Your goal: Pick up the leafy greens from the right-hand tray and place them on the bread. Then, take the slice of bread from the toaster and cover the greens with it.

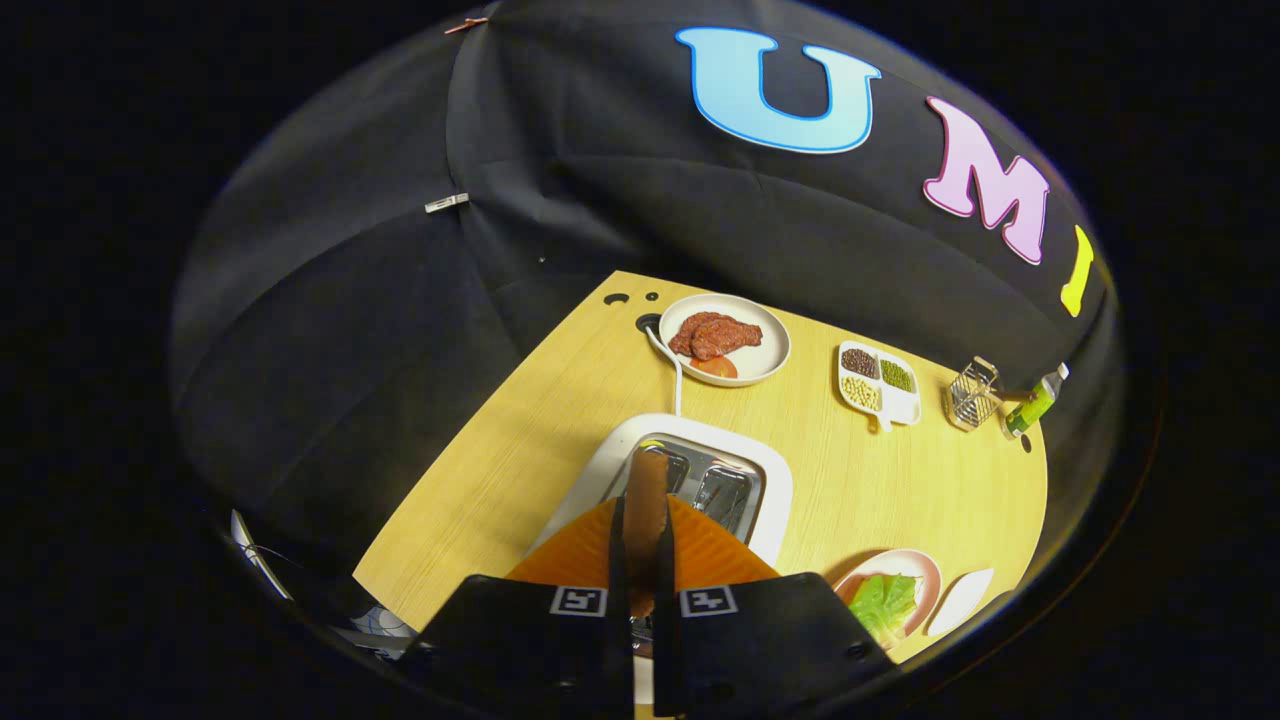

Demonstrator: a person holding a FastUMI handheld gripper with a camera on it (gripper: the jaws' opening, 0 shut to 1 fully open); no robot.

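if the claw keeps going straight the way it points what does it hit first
Probably the white toaster just ahead. The claw is already shut on the brown bread slice standing over the toaster's left slot, so the slice would lead in. Depth is hard to judge.

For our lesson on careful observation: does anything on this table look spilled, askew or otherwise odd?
Nothing stands out. The hand-held gripper is shut on a bread slice above the toaster. The meat plate, divided dish and bottle sit upright, and the greens lie on their plate.
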